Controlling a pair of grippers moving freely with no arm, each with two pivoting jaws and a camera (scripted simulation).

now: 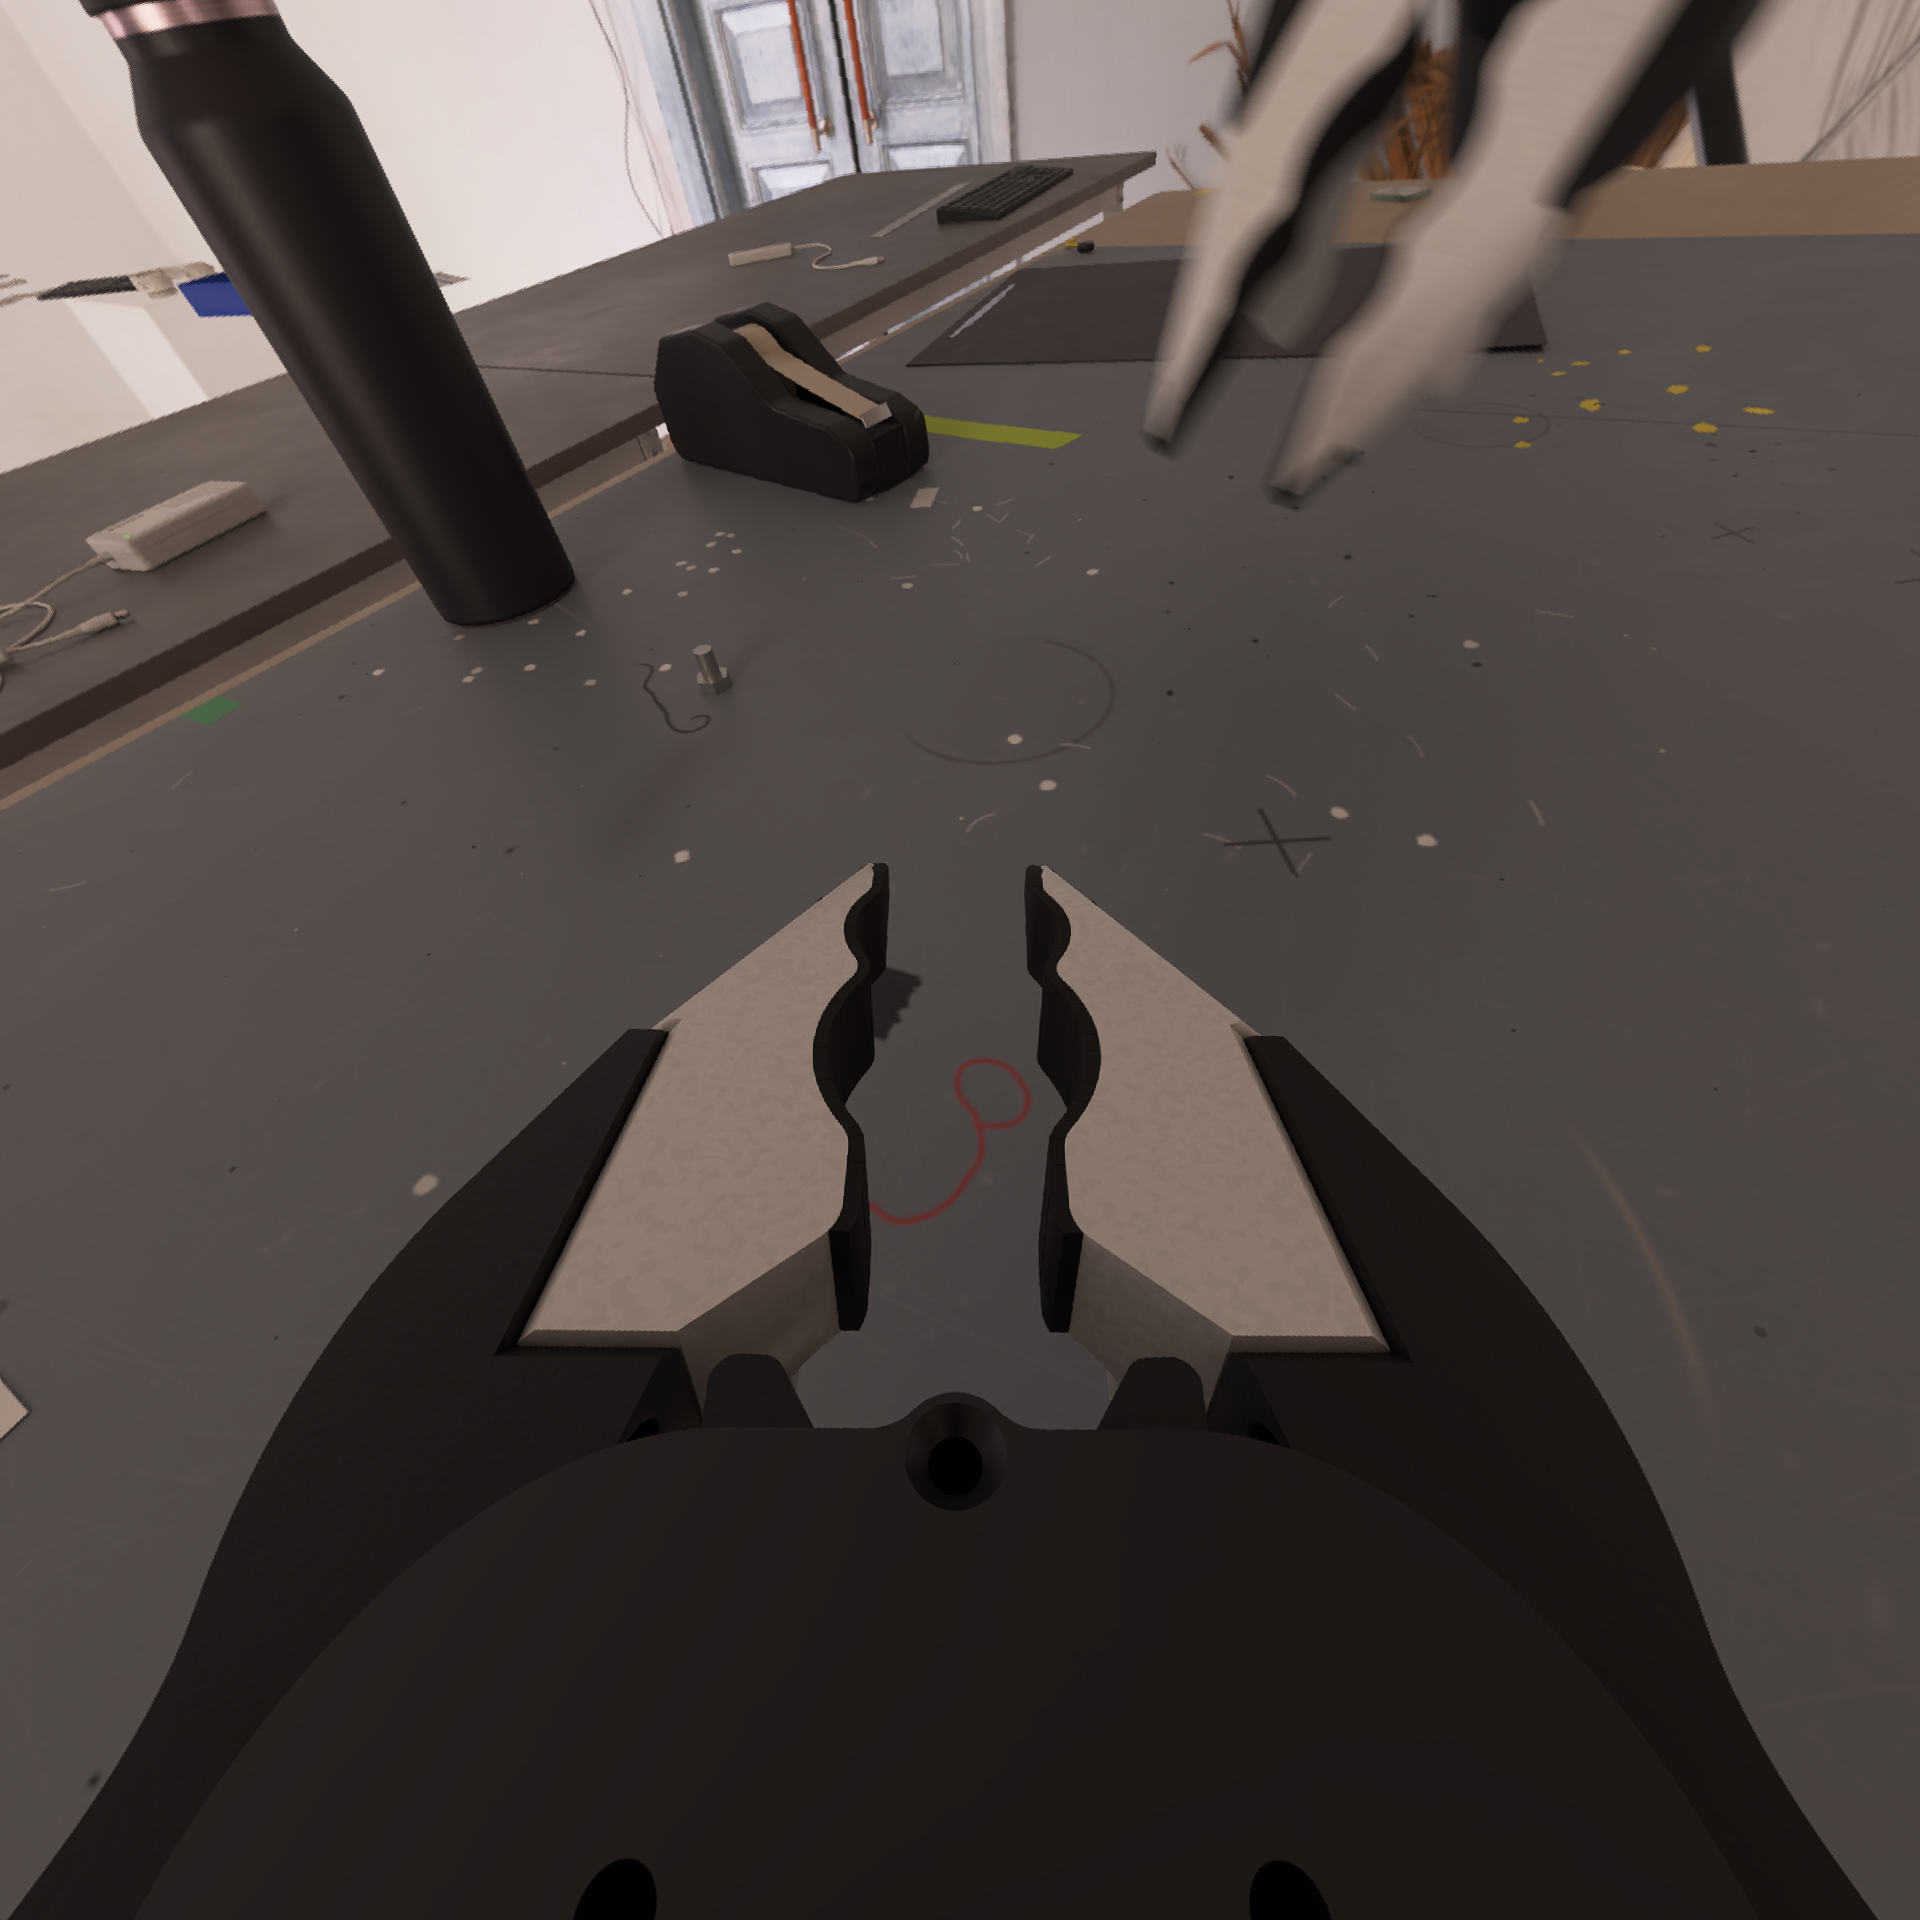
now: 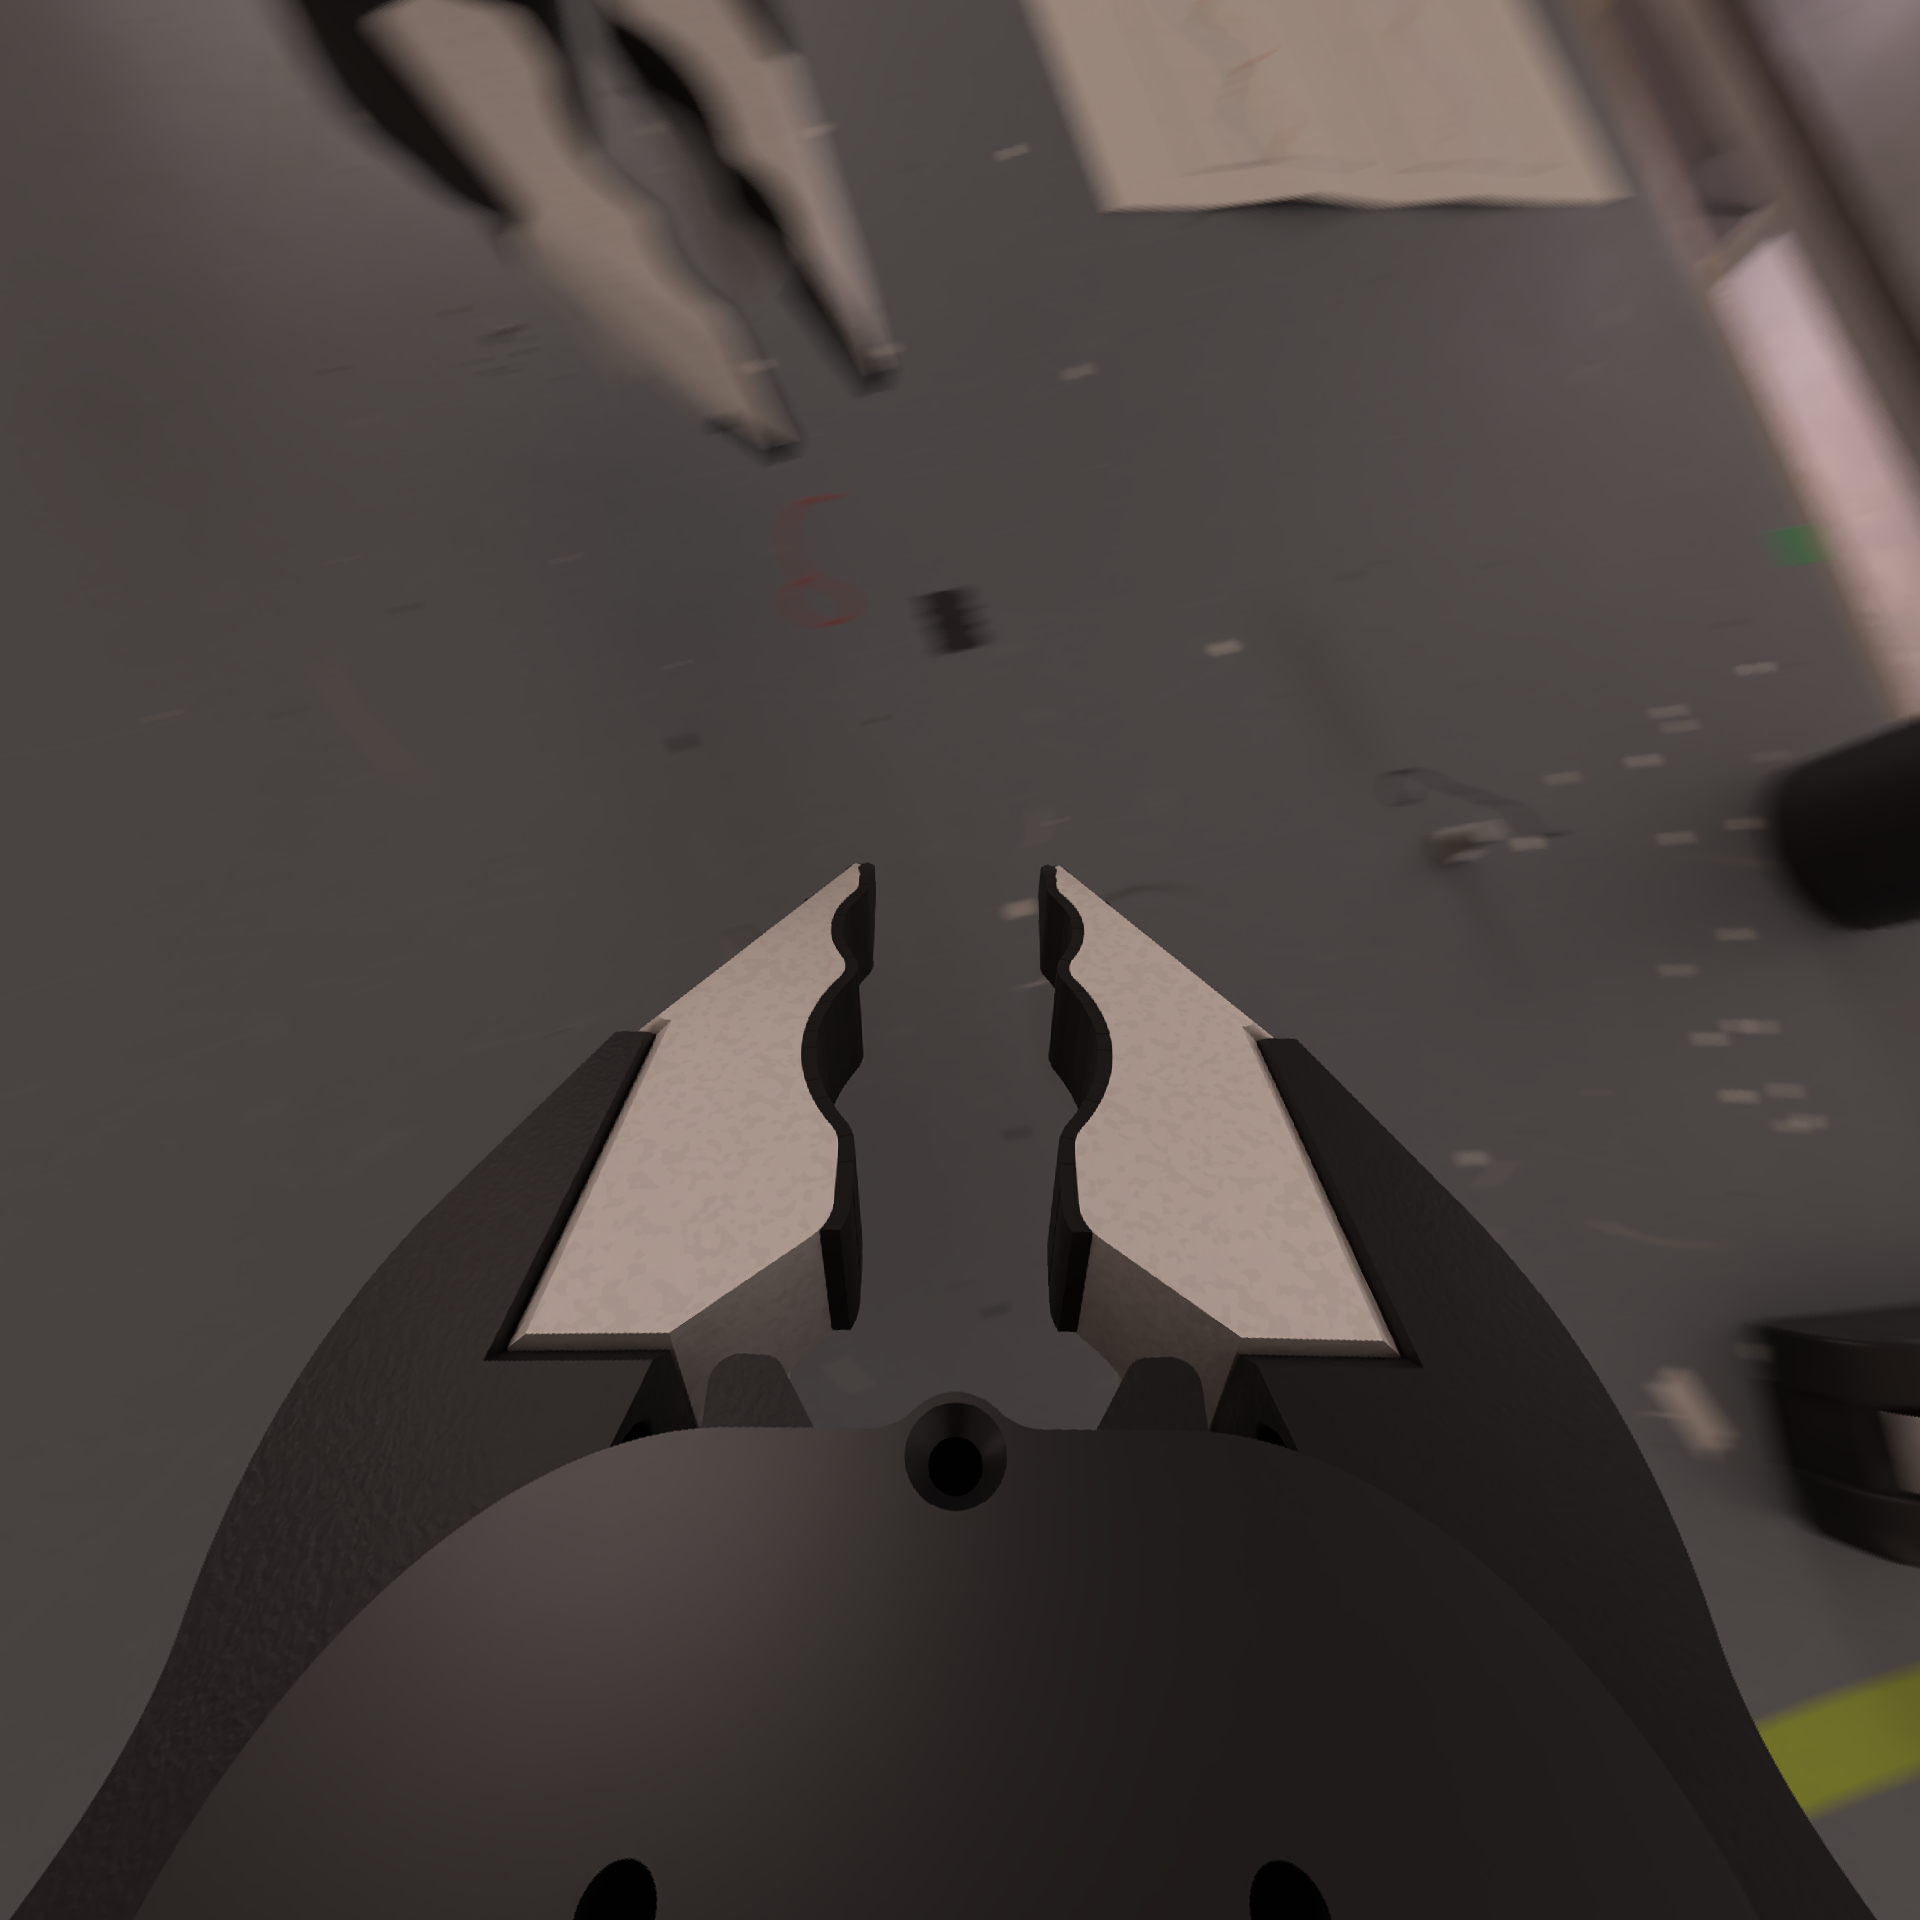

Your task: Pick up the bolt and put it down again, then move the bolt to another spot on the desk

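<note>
A small silver bolt (image 1: 712, 670) stands head-down on the grey desk (image 1: 1455, 935), to the left, near the black bottle; it is a blur in the right wrist view (image 2: 1465, 836). A small dark threaded piece (image 1: 899, 1003) lies by a red scribble, just inside my left gripper's left fingertip; it also shows in the right wrist view (image 2: 951, 620). My left gripper (image 1: 956, 883) is open and empty, low over the desk. My right gripper (image 2: 956, 883) is open and empty. It hangs blurred above the desk's far right in the left wrist view (image 1: 1221, 462).
A tall black bottle (image 1: 343, 343) stands at the left. A black tape dispenser (image 1: 790, 405) sits behind the bolt, next to a yellow tape strip (image 1: 997, 431). A dark mat (image 1: 1091, 312) lies at the back. A sheet of paper (image 2: 1330, 104) lies near the desk edge.
</note>
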